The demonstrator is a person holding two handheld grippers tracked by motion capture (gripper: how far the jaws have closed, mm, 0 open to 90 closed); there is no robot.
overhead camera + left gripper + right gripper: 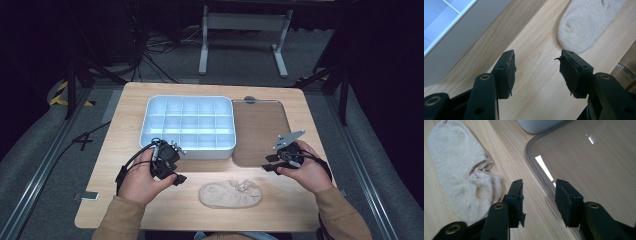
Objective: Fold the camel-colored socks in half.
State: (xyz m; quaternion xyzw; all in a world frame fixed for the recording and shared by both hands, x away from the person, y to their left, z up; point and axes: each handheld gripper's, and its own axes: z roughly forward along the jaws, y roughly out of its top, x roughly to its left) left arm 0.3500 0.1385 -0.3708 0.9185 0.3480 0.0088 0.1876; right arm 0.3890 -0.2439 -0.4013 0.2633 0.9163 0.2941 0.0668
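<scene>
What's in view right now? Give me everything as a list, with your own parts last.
sock: one, beige, near table edge between the hands
divided box: one, white, compartments bare, middle of table
clear lid: one, transparent, flat, right of the box
table: one, light wood
left tool: black jaws apart over bare wood, left of the sock
right tool: black jaws apart over the lid's near corner
hands: two, tan sleeves
</scene>
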